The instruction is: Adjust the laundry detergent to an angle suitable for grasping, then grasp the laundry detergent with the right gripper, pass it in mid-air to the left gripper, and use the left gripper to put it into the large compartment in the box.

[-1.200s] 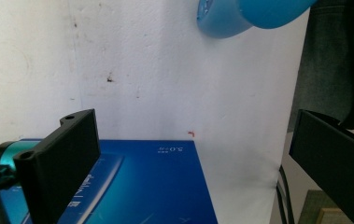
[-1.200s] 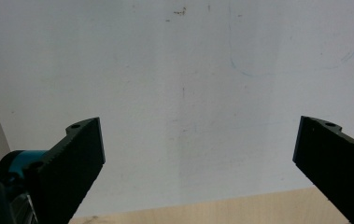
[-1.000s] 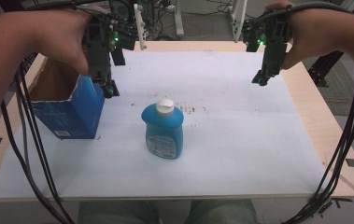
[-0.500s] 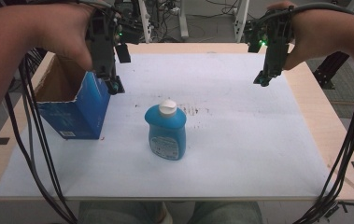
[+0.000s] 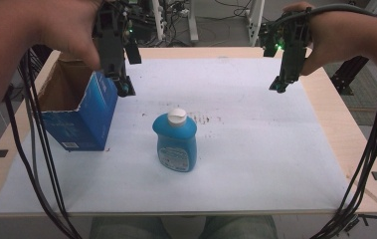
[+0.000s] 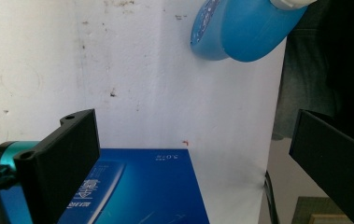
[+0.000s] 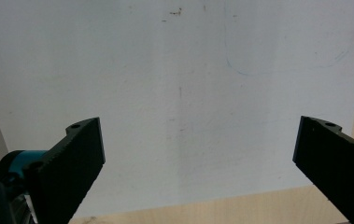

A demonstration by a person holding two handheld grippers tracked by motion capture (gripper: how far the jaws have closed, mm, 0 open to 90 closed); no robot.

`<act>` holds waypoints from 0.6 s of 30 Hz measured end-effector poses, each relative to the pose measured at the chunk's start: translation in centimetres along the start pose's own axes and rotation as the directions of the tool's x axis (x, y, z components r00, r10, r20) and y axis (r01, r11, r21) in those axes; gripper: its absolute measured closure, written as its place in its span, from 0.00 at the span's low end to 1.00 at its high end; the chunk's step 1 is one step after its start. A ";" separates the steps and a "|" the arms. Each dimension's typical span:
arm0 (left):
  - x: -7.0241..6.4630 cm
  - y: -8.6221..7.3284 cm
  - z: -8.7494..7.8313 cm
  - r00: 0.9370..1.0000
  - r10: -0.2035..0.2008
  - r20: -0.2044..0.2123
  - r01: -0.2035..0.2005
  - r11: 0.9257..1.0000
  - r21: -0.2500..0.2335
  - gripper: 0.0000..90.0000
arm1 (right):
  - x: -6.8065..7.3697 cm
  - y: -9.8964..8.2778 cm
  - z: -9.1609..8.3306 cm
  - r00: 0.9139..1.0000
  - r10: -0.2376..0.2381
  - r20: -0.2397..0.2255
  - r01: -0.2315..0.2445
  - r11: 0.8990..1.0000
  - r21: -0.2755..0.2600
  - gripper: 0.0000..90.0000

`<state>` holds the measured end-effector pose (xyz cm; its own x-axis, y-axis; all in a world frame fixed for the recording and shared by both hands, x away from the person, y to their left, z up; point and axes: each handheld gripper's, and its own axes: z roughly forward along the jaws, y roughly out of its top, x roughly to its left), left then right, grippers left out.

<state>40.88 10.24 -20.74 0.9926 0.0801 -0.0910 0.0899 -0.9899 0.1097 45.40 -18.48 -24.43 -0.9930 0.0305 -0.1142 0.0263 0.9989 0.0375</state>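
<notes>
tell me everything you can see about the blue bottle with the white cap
The blue plastic bottle with the white cap stands upright near the middle of the white sheet, right of the open blue cardboard box. It has rounded shoulders and a pale front label. Nothing touches it; both claws are apart from it.

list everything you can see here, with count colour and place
bottle: 1, blue with white cap, upright mid-table
box: 1, blue, open top, left side of table
sheet: 1, white, speckled, covering the table
table: 1, light wood, bare at the edges
left gripper: 1, black, open, above the box's far right corner
right gripper: 1, black, open, above the sheet's far right
hands: 2, holding the grippers
</notes>
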 end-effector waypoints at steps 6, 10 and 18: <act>0.1 -0.3 0.0 1.000 -0.019 -0.001 0.019 1.000 0.005 0.02 | 0.3 0.1 0.0 1.000 0.000 0.001 0.000 1.000 0.009 0.01; 0.2 -0.3 0.0 1.000 -0.022 0.004 0.022 1.000 0.002 0.02 | 0.4 0.0 -0.2 1.000 -0.004 0.006 0.004 1.000 0.001 0.01; 0.2 -0.6 0.0 1.000 -0.014 0.005 0.014 1.000 0.008 0.02 | 0.8 -0.6 -0.8 1.000 0.030 0.004 -0.030 0.999 -0.033 0.01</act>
<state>41.03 10.83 -20.86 0.9908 0.0935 -0.0978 0.1033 -0.9896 0.1006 44.48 -19.10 -23.80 -0.9912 0.0607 -0.1172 0.0522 0.9959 0.0738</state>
